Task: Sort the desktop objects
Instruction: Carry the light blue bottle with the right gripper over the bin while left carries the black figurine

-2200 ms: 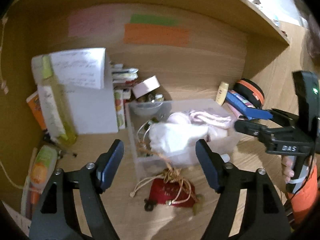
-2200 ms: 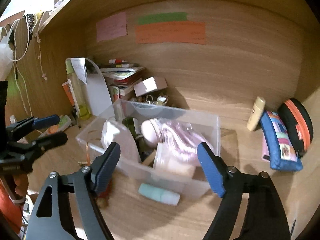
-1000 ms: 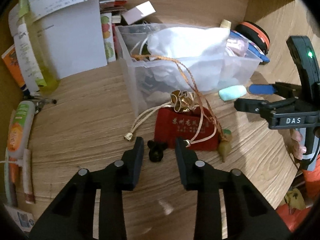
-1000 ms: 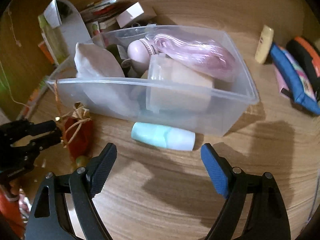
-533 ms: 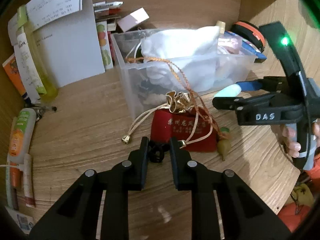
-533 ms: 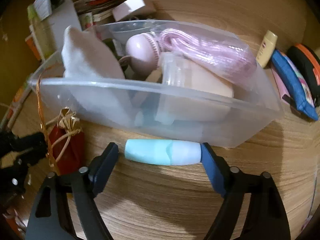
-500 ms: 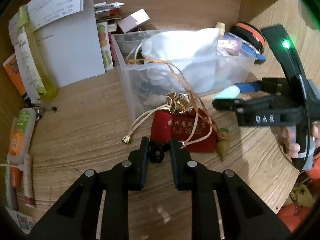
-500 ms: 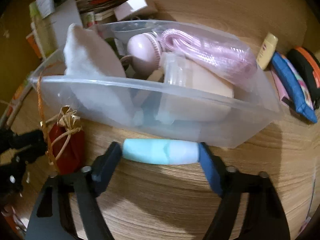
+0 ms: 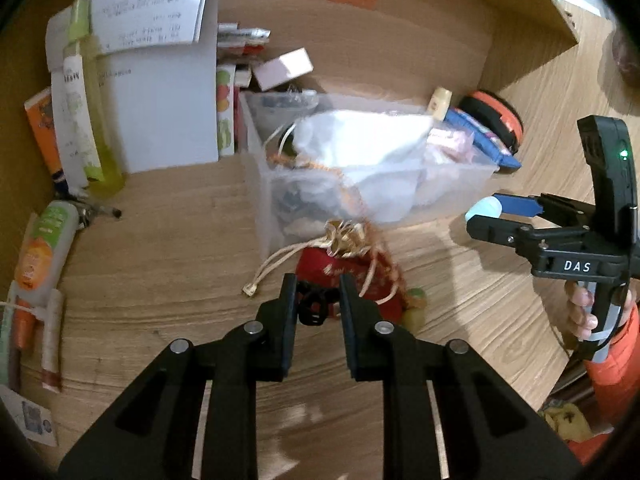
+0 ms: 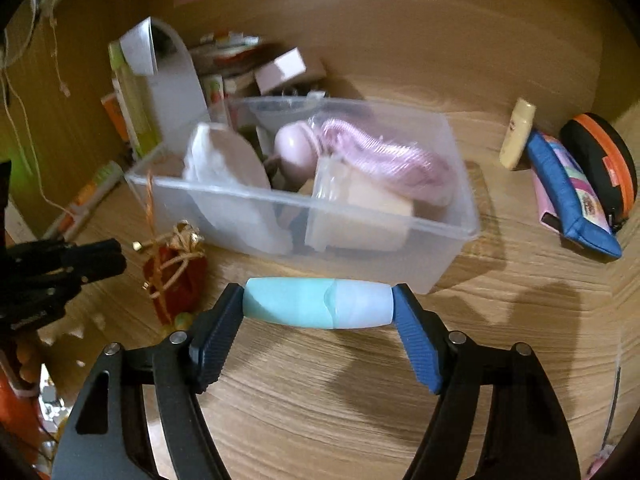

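**Holding two small things short of the bin**

Carrying a pale blue capsule-shaped tube [image 10: 318, 303] crosswise in the right gripper [image 10: 319, 312], pads pressing on its two ends, long axis running straight from one blue finger [image 10: 416, 344] to the other. Hanging clear of the wooden desk [image 10: 360, 400], just in front of the near wall of the clear plastic bin [image 10: 440, 248]. Lying parallel to that wall, so only a rise and a forward reach seem needed to bring it over the rim; no turn of the wrist looks called for.

Pinching a small black clip-like object [image 9: 314, 307] in the left gripper [image 9: 318, 300], fingers nearly together with the object between the tips. Too dark and small to name with certainty. Sitting just in front of a red drawstring pouch [image 9: 352, 276] with gold cords, which rests on the desk against the bin's near left corner; whether the black piece is tied to the pouch cannot be told.

Judging by position, right gripper nearer the bin's open top, left gripper lower and off the corner. Bin already crowded with a white cloth bag [image 9: 360, 144] and a pink bundle [image 10: 384, 156], leaving free room mostly along the front edge. Risking a slip of the tube, since an end-to-end hold on rounded ends gives little surface.
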